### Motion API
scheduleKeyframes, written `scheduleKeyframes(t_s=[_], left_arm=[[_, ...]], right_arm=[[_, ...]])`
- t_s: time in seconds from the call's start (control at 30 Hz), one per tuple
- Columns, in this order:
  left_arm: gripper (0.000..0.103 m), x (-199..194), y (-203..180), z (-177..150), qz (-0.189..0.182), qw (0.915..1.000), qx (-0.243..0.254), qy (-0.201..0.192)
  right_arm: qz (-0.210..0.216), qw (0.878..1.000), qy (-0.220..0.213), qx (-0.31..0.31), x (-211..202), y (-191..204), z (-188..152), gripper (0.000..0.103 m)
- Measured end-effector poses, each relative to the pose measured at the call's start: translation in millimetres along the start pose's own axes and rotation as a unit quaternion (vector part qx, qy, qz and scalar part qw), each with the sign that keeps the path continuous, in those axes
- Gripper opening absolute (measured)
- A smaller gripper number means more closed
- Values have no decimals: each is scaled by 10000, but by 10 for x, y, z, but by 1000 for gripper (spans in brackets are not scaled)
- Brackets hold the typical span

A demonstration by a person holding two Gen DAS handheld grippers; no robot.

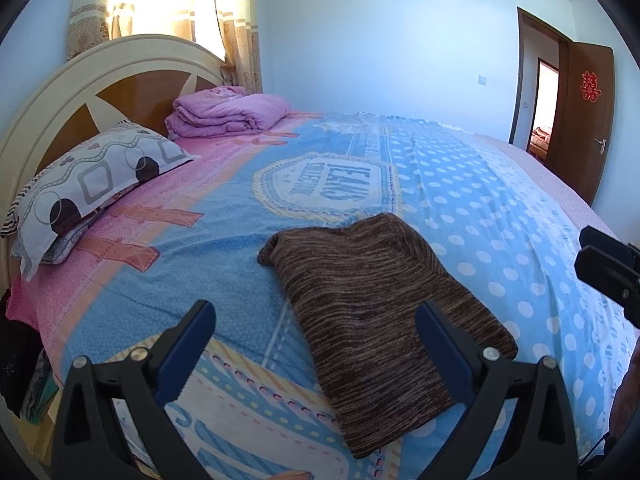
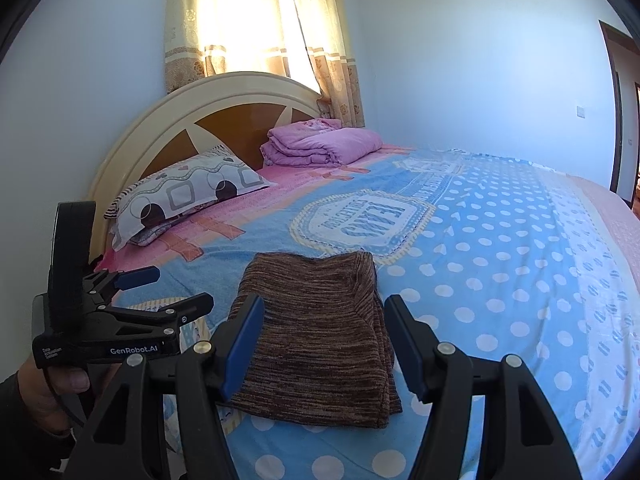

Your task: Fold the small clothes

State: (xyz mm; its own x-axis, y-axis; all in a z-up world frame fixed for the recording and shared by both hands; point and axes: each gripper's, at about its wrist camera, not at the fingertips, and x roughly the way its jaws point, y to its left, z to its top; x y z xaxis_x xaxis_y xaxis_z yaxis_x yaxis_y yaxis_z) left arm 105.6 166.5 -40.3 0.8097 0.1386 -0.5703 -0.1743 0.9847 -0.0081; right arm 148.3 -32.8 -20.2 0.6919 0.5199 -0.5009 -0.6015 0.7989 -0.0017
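Note:
A brown striped knit garment (image 1: 376, 312) lies folded into a flat rectangle on the blue and pink bedspread (image 1: 500, 216); it also shows in the right wrist view (image 2: 320, 336). My left gripper (image 1: 316, 332) is open and empty, held just above the garment's near left edge. It shows from the side in the right wrist view (image 2: 180, 292), left of the garment. My right gripper (image 2: 324, 344) is open and empty, above the garment's near edge. Part of it shows at the right edge of the left wrist view (image 1: 608, 272).
A patterned pillow (image 1: 92, 184) and a folded pink quilt (image 1: 228, 114) lie by the headboard (image 1: 52, 96). Curtains (image 2: 260, 20) hang behind. A brown door (image 1: 580, 120) stands open at the far right. The bed's left edge (image 1: 32, 320) is near.

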Motion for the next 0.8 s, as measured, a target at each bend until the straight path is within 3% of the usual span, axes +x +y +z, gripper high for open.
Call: scheduleKeyframes(t_s=[0.2, 0.8], left_arm=[[103, -17, 27, 30, 59, 10000, 6, -55], [103, 87, 120, -18, 229, 9997, 36, 97]], right_arm=[[35, 9997, -222, -36, -79, 28, 31, 63], [216, 9992, -82, -323, -22, 279, -70, 64]])
